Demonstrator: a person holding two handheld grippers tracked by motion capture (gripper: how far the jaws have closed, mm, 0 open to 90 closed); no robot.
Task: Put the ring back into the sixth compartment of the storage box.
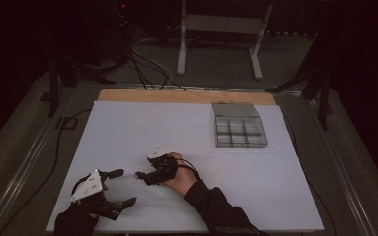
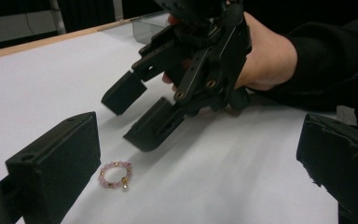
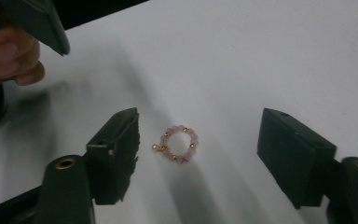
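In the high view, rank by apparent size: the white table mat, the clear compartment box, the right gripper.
1. White table mat, by far the largest.
2. Clear compartment box.
3. Right gripper, smaller than the box, though it is nearer the camera, which flatters it.

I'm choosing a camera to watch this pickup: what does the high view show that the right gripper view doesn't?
High view: the clear compartment box at the far right of the table, and the floor cables behind.

Right gripper view: the pink bead ring lying flat between the right claw's open jaws, untouched.

Both: the white tabletop and the left claw.
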